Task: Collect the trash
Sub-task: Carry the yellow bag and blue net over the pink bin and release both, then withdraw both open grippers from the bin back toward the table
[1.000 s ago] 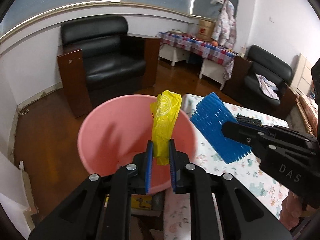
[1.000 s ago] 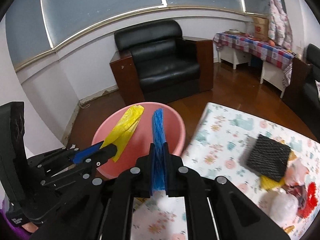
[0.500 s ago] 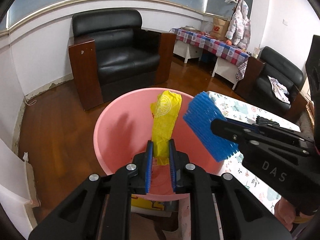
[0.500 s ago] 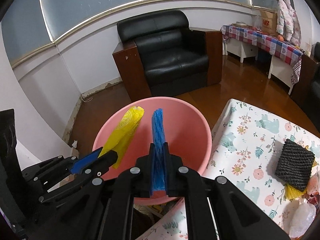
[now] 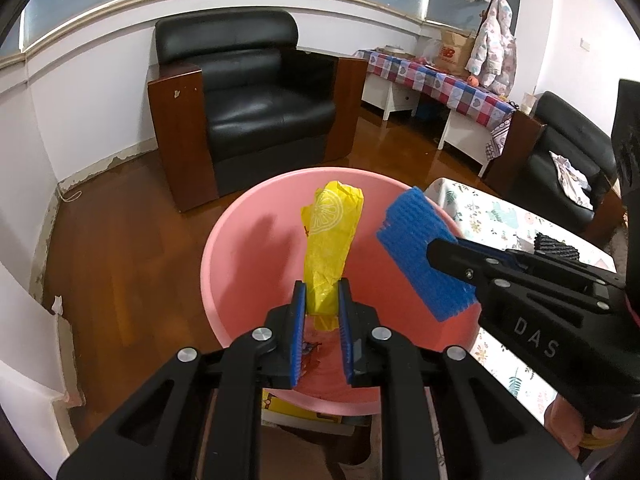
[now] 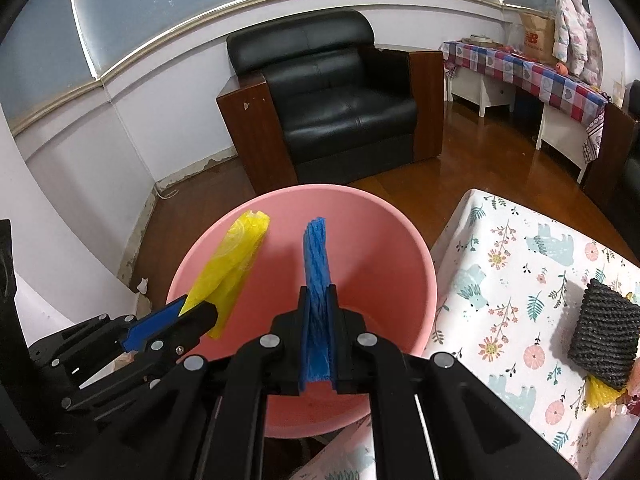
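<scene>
Both grippers have advanced over the basin [image 5: 224,264]: left gripper [image 5: 321,292] clamps the yellow bag [image 5: 332,236], right gripper [image 6: 318,296] the blue net [image 6: 317,256]; release can follow.

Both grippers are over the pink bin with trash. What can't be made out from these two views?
- Bottom of the pink bin: left wrist view, hidden behind the left gripper; only a reddish scrap shows.
- Trash under the black foam net: right wrist view, covered by the net and cut off by the frame edge.

Pink basin's [image 5: 224,240] near rim and contents behind the claws; black foam [image 6: 604,332] partly out of frame.
</scene>
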`<state>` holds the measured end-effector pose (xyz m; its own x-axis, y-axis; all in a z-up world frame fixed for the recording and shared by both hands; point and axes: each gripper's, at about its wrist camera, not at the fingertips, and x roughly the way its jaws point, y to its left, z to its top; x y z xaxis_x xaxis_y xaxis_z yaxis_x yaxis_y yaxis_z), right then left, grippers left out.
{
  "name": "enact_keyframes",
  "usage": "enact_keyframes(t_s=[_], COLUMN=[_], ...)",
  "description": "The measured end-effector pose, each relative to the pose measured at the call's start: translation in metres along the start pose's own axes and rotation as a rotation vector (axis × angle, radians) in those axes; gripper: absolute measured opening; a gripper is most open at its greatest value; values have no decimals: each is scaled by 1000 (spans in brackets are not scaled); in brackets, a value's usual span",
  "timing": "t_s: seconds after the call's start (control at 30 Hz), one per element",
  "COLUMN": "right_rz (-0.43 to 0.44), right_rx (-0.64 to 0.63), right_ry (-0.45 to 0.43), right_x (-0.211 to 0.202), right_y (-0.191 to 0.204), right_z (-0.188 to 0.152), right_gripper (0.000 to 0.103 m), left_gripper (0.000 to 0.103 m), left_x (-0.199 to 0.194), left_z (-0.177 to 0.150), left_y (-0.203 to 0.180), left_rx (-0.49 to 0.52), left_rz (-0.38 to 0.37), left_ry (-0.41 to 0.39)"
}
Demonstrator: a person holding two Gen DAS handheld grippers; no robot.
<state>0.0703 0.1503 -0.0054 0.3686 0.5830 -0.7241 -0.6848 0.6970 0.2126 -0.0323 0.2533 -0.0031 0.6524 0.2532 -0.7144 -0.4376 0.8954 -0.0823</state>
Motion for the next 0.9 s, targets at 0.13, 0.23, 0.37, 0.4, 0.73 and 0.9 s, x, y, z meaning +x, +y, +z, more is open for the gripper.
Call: enact_keyframes(t_s=[0.13, 0.23, 0.37, 0.4, 0.73, 0.9], right_rz=[1, -5, -8, -8, -33, -58], right_rx=[7, 2, -6, -6, -48, -69], right_ry=[2, -9, -11, -14, -60, -92], right_x=[2, 2, 2, 1, -24, -44], right_y=[-2, -3, -4, -4, -5, -7], right_z=[2, 3, 4, 4, -9, -17], right_gripper=[16, 23, 28, 29, 34, 36], left_gripper=[29, 36, 40, 41, 41, 41], left_x=[1, 0, -2, -2, -23, -36], left_z=[0, -1, 0, 0, 7, 9], left_y=[1, 3, 3, 3, -6, -16], left_rx=[-10, -18, -22, -22, -4, 19], left_rz=[-1, -8, -5, -1, 13, 22], left_ry=[4, -1, -4, -7, -65, -104])
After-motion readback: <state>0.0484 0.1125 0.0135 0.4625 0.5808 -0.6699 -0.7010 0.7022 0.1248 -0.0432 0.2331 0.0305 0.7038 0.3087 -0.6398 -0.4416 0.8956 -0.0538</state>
